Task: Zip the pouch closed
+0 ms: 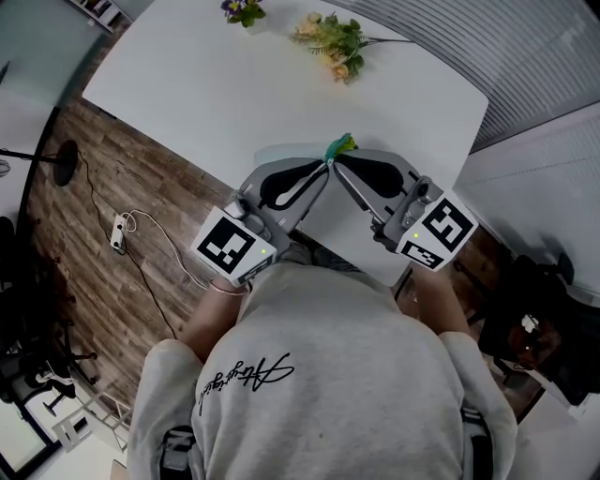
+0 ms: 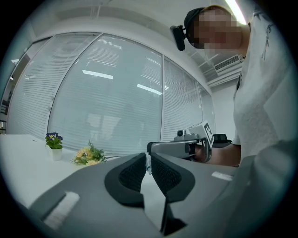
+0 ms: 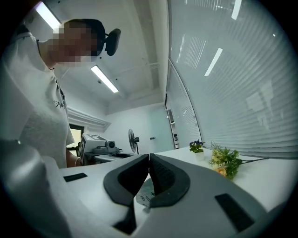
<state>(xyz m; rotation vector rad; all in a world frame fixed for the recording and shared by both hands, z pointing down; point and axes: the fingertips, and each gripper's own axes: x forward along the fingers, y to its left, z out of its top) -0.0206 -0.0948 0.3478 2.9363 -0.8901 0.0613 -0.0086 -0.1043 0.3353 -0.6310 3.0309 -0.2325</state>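
- we count two grippers: left gripper point(image 1: 325, 166), right gripper point(image 1: 340, 164)
- we see one pouch point(image 1: 339, 147)
- one table point(image 1: 216, 84)
- one flower bunch point(image 1: 333, 42)
- one potted plant point(image 1: 243, 11)

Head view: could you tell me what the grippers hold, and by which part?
Left gripper and right gripper both pinch the small teal-and-yellow pouch, from opposite sides; exact part unclear.

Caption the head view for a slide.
Left tongs and right tongs pinch a teal pouch over the white table.
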